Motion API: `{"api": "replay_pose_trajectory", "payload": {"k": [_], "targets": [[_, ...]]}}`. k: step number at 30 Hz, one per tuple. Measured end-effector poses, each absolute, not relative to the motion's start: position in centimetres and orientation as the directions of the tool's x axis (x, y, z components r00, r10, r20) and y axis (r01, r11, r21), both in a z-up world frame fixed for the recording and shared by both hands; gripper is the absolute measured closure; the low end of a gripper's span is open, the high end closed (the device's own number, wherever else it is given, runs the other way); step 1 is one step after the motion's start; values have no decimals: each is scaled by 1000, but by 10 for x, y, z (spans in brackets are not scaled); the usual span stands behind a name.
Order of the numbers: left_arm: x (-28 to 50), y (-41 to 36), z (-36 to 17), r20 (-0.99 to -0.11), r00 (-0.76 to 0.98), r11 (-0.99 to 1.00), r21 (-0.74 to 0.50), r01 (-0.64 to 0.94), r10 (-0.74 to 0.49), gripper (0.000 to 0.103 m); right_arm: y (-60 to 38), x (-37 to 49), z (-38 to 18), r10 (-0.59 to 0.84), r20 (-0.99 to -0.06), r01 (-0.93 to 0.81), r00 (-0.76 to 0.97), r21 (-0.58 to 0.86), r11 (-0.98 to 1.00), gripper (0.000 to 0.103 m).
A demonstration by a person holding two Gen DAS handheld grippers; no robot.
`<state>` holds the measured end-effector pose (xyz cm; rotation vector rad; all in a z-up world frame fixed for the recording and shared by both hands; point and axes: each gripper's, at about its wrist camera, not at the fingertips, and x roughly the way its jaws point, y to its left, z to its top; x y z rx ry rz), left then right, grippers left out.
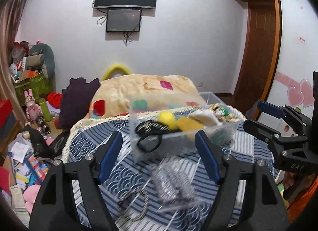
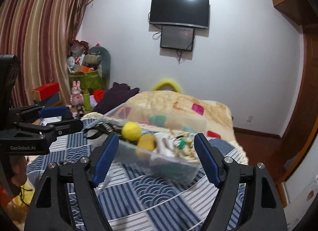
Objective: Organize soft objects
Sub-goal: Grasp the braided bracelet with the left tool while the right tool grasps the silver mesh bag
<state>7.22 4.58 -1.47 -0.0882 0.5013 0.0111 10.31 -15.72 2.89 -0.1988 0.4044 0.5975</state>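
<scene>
Bedroom clutter frames a bed (image 1: 111, 173) covered in a blue-and-white patterned sheet, which serves as the work surface. On it sits a clear plastic bin (image 1: 178, 131), already holding a yellow pom-pom (image 2: 131, 131), a mustard felt piece (image 2: 146, 141), a white soft item (image 2: 163, 143), a jumble of green-and-gold bits (image 2: 181, 144) and a black hair tie (image 1: 148, 142) that droops over the bin's near wall. Closer to the left camera, two loose pieces lie on the sheet outside the bin: a grey braided loop (image 1: 135, 205) and a blurred grey fuzzy item (image 1: 174, 183), just beside each other.

The left gripper (image 1: 159, 155) hovers above these loose pieces with its blue-padded jaws spread wide and nothing between them. The right gripper (image 2: 157, 159) is likewise wide apart and empty, aimed at the near wall of the bin.

Beyond the bin lies a cream blanket (image 1: 147, 89) with coloured patches, then a white wall carrying a television (image 2: 178, 12) and a smaller screen (image 2: 177, 39). Striped curtains (image 2: 39, 38), a toy-filled green box (image 2: 87, 80) and floor litter fill the left side.

Judging from this, sorting is well along, with the two grey pieces left to collect. The next move probably calls for lowering the left gripper over one of them, pinching it lightly, since both look thin and limp, and carrying it over the rim.
</scene>
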Motion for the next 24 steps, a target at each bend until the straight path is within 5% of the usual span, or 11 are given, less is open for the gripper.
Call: {"api": "replay_pose_trajectory", "payload": {"k": [24], "targets": [[52, 83, -118, -663, 748, 987, -132, -86, -24, 28, -77, 102, -52, 576, -645, -705, 503, 79, 705, 27]]}}
